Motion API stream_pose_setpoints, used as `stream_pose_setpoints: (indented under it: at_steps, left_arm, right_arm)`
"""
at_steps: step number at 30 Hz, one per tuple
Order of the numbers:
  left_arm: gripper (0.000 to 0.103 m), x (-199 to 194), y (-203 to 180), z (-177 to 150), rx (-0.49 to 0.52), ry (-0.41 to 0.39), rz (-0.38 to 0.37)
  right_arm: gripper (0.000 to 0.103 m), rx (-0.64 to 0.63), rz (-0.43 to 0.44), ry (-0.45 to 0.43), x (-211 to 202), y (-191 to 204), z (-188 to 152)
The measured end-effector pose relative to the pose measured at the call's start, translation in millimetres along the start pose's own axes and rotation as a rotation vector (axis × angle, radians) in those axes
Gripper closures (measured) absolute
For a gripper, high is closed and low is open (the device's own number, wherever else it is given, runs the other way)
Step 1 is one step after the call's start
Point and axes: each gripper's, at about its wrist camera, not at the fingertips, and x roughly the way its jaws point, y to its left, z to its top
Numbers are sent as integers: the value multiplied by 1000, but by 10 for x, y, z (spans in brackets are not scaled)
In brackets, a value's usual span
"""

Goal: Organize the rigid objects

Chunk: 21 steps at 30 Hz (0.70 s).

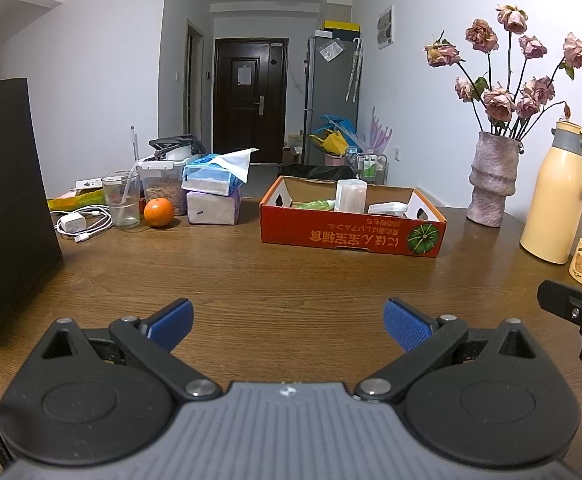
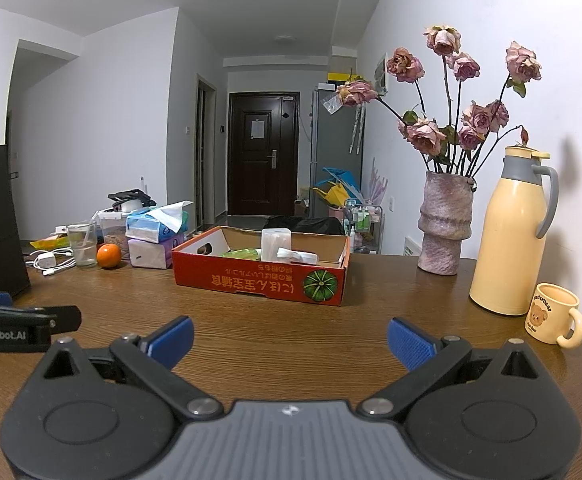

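An orange cardboard box (image 1: 351,234) (image 2: 259,282) with a pumpkin picture stands mid-table; inside it are a white cylindrical container (image 1: 351,196) (image 2: 275,245), a green packet (image 1: 317,205) (image 2: 242,255) and a flat white item (image 1: 387,209) (image 2: 297,257). My left gripper (image 1: 289,326) hovers low over the wooden table (image 1: 251,276), open, nothing between its blue pads. My right gripper (image 2: 291,344) is open too, equally near the table's front, with nothing in it. Part of the right gripper shows at the left view's right edge (image 1: 575,316).
A tall black paper bag (image 1: 7,204) stands at the left. Behind it lie a charger with cable (image 1: 79,224), a glass (image 1: 121,200), an orange (image 1: 159,213) and tissue packs (image 1: 213,192). On the right are a vase of dried roses (image 2: 445,224), a cream thermos (image 2: 509,240) and a bear mug (image 2: 553,314).
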Motion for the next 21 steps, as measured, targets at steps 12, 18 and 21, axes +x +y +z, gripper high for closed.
stream_pose_setpoints:
  at_steps: [12, 18, 21]
  left_arm:
    - [0, -2, 12, 3, -2, 3, 6]
    - [0, -6, 9, -19, 5, -4, 17]
    - [0, -3, 7, -26, 1, -1, 15]
  right_arm:
    - [0, -1, 0, 1, -5, 9, 0]
    - [0, -1, 0, 1, -5, 11, -2]
    - [0, -2, 0, 3, -5, 16, -4]
